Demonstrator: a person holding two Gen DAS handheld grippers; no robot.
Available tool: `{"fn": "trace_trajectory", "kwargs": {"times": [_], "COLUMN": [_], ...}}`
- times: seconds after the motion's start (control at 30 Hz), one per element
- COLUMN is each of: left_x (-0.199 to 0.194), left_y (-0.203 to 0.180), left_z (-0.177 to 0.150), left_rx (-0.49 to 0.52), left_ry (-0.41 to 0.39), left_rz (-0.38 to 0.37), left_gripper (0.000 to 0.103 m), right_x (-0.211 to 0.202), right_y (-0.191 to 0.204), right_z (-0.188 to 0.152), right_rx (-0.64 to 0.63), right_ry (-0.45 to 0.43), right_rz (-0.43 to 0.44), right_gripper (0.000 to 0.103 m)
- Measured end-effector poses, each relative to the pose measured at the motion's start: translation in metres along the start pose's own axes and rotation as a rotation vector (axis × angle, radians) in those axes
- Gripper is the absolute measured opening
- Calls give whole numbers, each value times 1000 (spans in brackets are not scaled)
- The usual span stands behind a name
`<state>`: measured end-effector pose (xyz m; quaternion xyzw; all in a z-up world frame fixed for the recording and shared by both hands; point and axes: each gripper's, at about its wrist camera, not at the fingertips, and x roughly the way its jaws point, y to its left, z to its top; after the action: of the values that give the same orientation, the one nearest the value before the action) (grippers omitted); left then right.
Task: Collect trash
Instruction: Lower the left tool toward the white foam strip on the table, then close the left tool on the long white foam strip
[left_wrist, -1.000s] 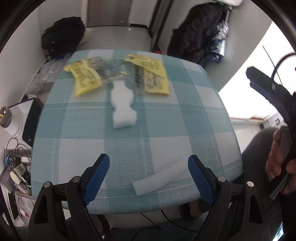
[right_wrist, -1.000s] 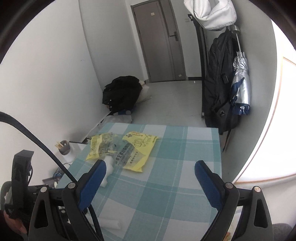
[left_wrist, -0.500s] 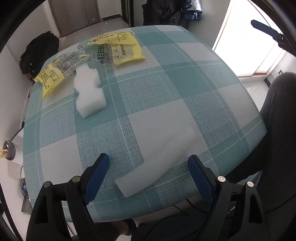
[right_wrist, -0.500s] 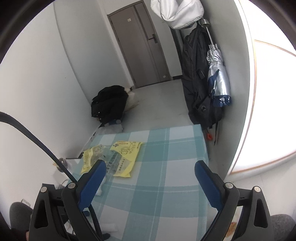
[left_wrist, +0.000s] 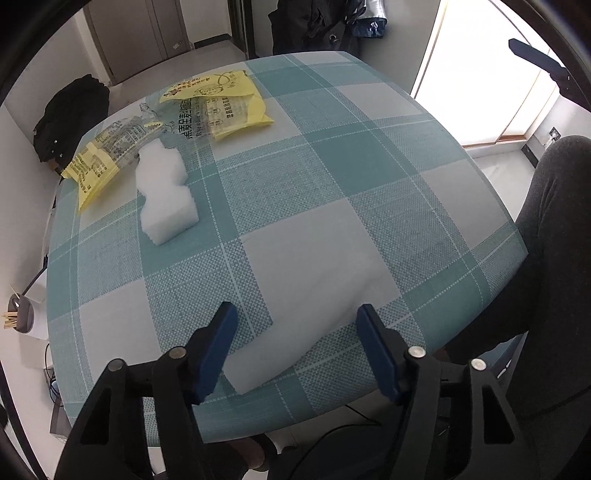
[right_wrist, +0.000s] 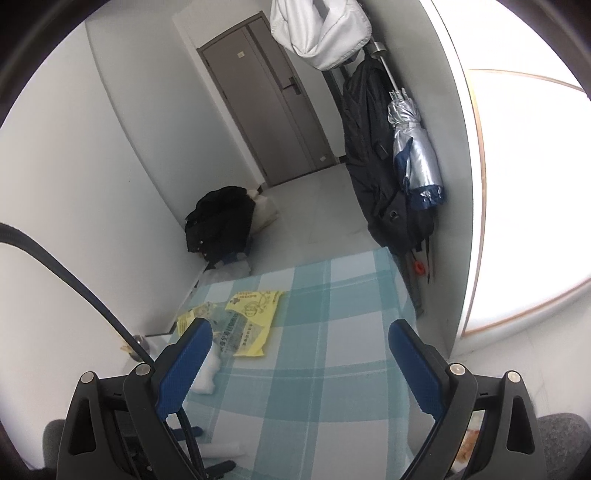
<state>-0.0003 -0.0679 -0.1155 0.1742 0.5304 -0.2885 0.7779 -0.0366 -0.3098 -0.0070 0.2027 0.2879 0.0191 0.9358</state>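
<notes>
Trash items on the checked table (left_wrist: 369, 158), four seen.

1. White foam strip (left_wrist: 295, 332): long, flat, lies diagonally between the left gripper's fingers (left_wrist: 218, 347), near end just beside the left pad; contact with either pad cannot be told.
2. White foam block (left_wrist: 166, 195): wavy outline, lies flat, well beyond the fingers, up-left.
3. Yellow printed wrapper (left_wrist: 221, 103): flat, partly clear, beyond the block.
4. Second yellow-and-clear wrapper (left_wrist: 99, 155): crumpled, left of the block, at the table's far left edge.

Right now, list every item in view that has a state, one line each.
Left gripper: open, has just been closing around the white foam strip, pads not touching it.
Right gripper: open, empty.
Foam block: lying flat.
Yellow wrappers: flat, crumpled.
Door: closed.
Umbrella: folded, hanging.
</notes>
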Motion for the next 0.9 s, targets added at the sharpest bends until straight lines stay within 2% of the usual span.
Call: {"fn": "trace_trajectory", "kwargs": {"times": [0.03,0.1,0.27,0.4,0.53,0.73,0.9], "left_x": [-2,-5,-7,-5,-2,1,-2], "left_y": [0,1,-2,-3,-2,0,9], "left_z": [-1,-1,-2,0,2,6,8], "left_rx": [8,20,35,39,45,12,-77], "left_ry": [-1,0,8,2,-2,5,22], "left_rz": [-8,-24,-37,-21,-25,-44,-73], "left_gripper": [46,36,29,22,20,14,6], "right_x": [-1,-3,-1,1,6,14,21], "right_y": [-1,0,4,8,11,15,18], "right_z": [0,-1,-4,-6,-9,-11,-14], "right_rx": [4,-1,-22,-39,-45,-45,-59], "right_ry": [1,-2,8,13,31,54,75], "right_rz": [3,0,-15,-24,-27,-35,-46], "right_gripper": [97,97,97,97,97,97,97]}}
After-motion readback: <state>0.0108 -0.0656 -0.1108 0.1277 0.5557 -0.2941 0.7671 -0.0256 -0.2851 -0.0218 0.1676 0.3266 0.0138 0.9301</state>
